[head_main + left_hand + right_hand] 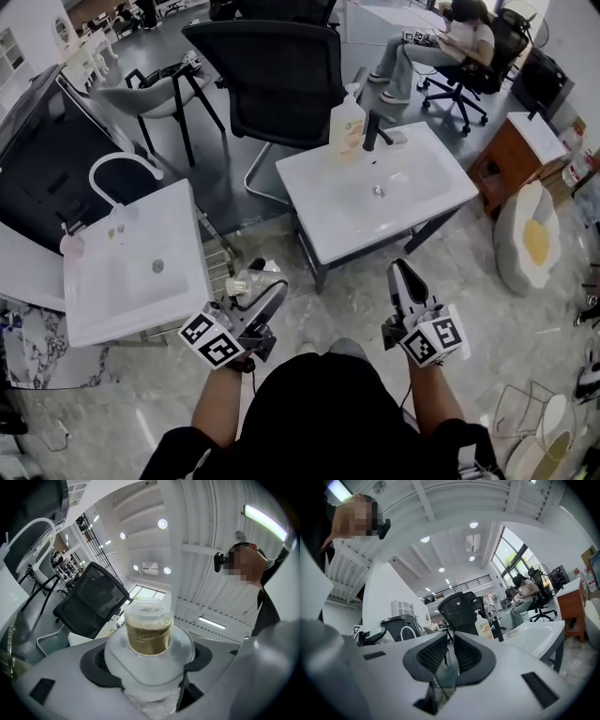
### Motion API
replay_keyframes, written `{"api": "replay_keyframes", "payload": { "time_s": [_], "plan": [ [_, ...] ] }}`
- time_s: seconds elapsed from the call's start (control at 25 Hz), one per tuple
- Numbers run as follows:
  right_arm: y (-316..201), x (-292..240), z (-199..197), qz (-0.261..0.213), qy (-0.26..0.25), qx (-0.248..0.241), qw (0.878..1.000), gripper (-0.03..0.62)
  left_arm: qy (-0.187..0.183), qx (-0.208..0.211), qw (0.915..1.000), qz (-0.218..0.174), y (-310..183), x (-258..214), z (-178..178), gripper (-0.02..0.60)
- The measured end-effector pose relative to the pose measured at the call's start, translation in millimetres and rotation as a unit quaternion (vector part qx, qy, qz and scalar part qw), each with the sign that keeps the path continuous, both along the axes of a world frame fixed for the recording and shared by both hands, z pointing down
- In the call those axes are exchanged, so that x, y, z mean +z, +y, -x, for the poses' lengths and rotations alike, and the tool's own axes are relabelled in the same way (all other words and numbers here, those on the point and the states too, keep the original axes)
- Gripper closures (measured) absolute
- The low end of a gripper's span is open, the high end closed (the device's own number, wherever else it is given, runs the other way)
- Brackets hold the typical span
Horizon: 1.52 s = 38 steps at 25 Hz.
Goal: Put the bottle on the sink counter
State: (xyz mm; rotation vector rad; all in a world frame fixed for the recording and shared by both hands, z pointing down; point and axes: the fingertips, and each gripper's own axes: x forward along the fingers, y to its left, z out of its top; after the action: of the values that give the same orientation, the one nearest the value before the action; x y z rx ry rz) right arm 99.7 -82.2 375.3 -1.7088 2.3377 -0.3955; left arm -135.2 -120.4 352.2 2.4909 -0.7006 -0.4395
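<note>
My left gripper [255, 292] is shut on a small clear bottle [246, 281] and holds it low in front of my body. In the left gripper view the bottle [149, 634] stands between the jaws, with amber liquid inside and a clear cap, and the pads [93, 663] hug its wide base. My right gripper [401, 274] is held level with it to the right, shut and holding nothing [451, 656]. A white sink counter [103, 309] with an arched white faucet [117, 169] stands to the left. A second white sink counter [319, 178] lies ahead.
A soap dispenser [347, 122] and a black faucet [373, 129] stand at the back of the sink ahead. Behind it are a black office chair [281, 75] and a grey chair [150, 94]. A seated person [450, 42], a wooden cabinet [520, 155] and an egg-shaped cushion [532, 239] are at the right.
</note>
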Motion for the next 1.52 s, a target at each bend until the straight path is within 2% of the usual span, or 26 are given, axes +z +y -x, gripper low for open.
{"api": "replay_keyframes", "payload": {
  "time_s": [0.2,0.6,0.84,1.0,1.24,1.4,1.52],
  "plan": [
    [-28,8,-6,0.011,-0.007,0.0,1.0,0.554,-0.006,0.003,0.9999,0.014,-29,8,-8,0.225],
    [-132,17,-17,-0.001,0.016,-0.066,0.998,0.554,-0.013,-0.022,0.9995,0.021,-110,19,-33,0.225],
    [-195,25,-27,0.0,0.015,-0.085,0.996,0.554,-0.042,-0.045,0.9977,0.029,-172,30,-49,0.225],
    [-218,42,-32,0.019,-0.011,-0.107,0.994,0.554,-0.06,-0.056,0.9959,0.039,-210,41,-64,0.225],
    [-239,75,-49,0.059,-0.009,-0.119,0.991,0.554,-0.089,-0.06,0.9917,0.071,-261,87,-85,0.225],
    [-250,89,-59,0.084,0.0,-0.124,0.989,0.554,-0.106,-0.075,0.9862,0.103,-290,123,-94,0.225],
    [-258,102,-64,0.103,0.005,-0.124,0.987,0.554,-0.131,-0.079,0.9814,0.116,-305,147,-100,0.225]
  ]
}}
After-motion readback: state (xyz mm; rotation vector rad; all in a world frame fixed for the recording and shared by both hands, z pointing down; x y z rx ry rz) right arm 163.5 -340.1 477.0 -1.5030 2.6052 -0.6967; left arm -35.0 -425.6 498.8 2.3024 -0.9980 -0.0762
